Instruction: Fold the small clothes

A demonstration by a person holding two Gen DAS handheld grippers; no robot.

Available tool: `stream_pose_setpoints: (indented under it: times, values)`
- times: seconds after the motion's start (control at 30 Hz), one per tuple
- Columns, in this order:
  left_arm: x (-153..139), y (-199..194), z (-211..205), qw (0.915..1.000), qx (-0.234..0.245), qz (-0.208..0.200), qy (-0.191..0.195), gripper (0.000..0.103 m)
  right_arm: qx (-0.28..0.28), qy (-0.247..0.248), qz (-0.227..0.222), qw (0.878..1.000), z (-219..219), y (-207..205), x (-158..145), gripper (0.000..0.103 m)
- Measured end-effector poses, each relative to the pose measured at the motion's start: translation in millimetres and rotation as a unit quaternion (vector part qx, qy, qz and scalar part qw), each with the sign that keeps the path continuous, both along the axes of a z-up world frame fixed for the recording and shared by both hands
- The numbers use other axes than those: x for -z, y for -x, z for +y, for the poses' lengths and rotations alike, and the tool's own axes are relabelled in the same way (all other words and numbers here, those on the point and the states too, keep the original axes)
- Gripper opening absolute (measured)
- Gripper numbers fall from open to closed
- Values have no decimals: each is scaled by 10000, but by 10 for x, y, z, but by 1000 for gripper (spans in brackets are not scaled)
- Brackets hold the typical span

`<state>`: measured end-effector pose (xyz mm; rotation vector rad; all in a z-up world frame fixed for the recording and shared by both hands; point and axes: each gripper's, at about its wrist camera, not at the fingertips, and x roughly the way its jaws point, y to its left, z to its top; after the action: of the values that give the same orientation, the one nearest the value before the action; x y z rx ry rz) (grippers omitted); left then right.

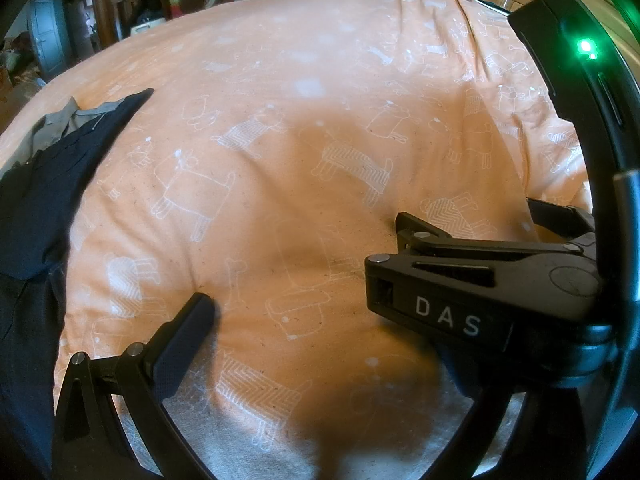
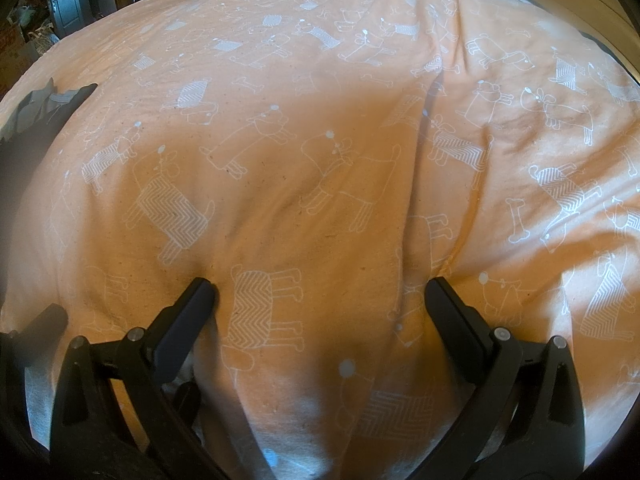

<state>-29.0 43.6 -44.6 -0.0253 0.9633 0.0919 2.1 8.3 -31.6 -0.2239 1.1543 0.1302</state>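
- Currently the dark navy garment lies at the far-left edge of the bed in my left wrist view, draped toward the near-left corner, with a grey piece of clothing partly under its far end.
- From the right wrist view the same dark garment shows only as a blurred patch at the left edge.
- Neither pair of tongs touches the clothes; both sit well to their right.
- My left gripper stands wide open and holds nothing. Its left finger rests on or just over the quilt; its right finger is hidden behind the other tool.
- My right gripper is spread wide too, empty, both fingertips pressing at the quilt with a printed dog between them.
- In the left view the right gripper's body, marked "DAS", crosses the near-right side with a green light above it.
- Orange quilt with white dog outlines covers the bed, creased on the right.
- Cluttered room beyond the far-left edge, too blurred to itemise.
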Motion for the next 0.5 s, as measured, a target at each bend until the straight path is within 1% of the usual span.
stream_pose_setpoints:
  times: [0.5]
  values:
    - [4,0,0,10000,-1,21,11,103,4,-7,-5,10000,8,6,2,103]
